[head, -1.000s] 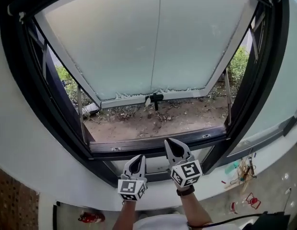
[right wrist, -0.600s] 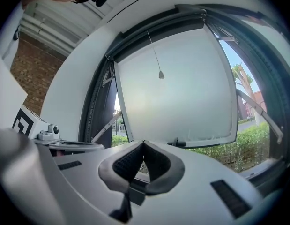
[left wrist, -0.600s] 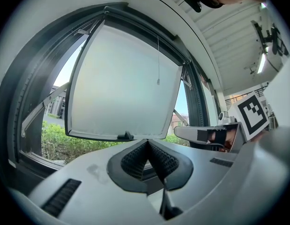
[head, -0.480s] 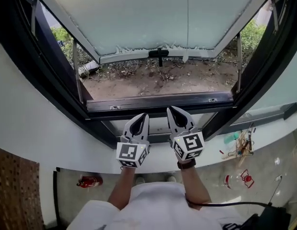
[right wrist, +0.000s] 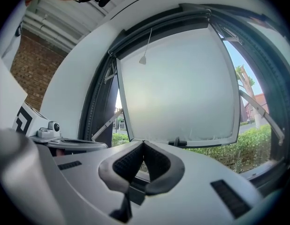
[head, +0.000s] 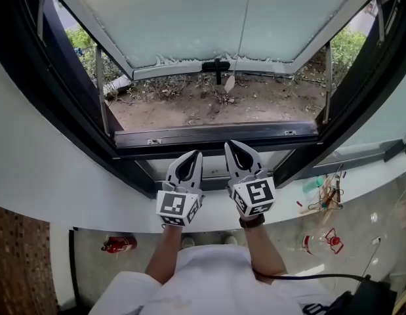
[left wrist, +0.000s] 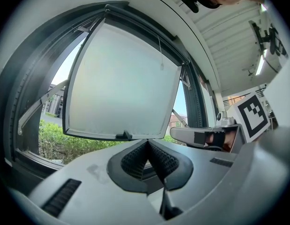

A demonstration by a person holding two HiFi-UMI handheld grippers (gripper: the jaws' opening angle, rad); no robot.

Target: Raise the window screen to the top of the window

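Left gripper (head: 191,157) and right gripper (head: 233,146) side by side before window sill (head: 216,136), both jaws closed, empty, frosted sash (head: 189,18) swung outward

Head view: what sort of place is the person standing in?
Probably a ground-level room looking outdoors: there is a dark window frame, its frosted sash is swung outward, and bare soil with shrubs lies just outside.
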